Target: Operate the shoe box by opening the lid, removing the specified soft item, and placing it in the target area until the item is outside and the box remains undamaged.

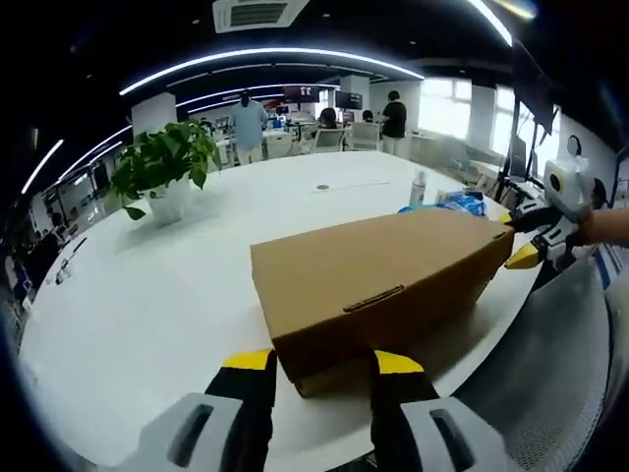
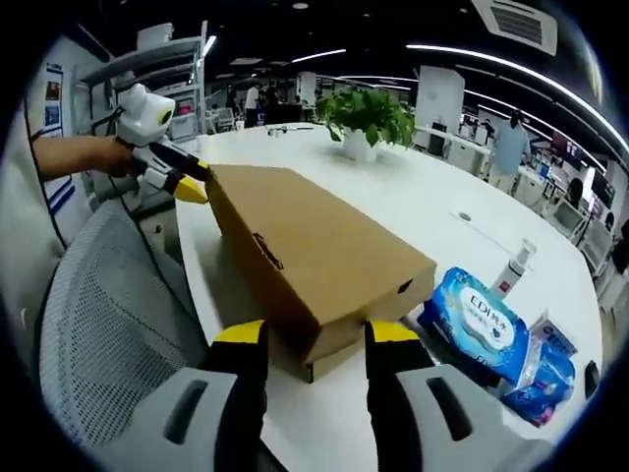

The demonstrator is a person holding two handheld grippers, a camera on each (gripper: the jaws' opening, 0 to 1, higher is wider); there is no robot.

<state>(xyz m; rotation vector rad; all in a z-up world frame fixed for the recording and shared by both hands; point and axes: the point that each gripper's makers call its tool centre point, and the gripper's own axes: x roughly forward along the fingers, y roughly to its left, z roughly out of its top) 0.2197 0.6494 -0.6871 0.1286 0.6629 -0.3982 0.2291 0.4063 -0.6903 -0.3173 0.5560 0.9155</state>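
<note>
I am looking at a brown cardboard shoe box (image 1: 378, 275) lying flat on the white table (image 1: 147, 295). Its lid is sitting shut, with a small tab showing on the long side. One end is sitting just past my left fingers (image 1: 251, 362). The other end is sitting just past my right fingers (image 2: 391, 334), a corner poking between them.

One shoe box (image 2: 314, 261), one potted plant (image 2: 369, 120), two wipes packs (image 2: 479, 322)
</note>
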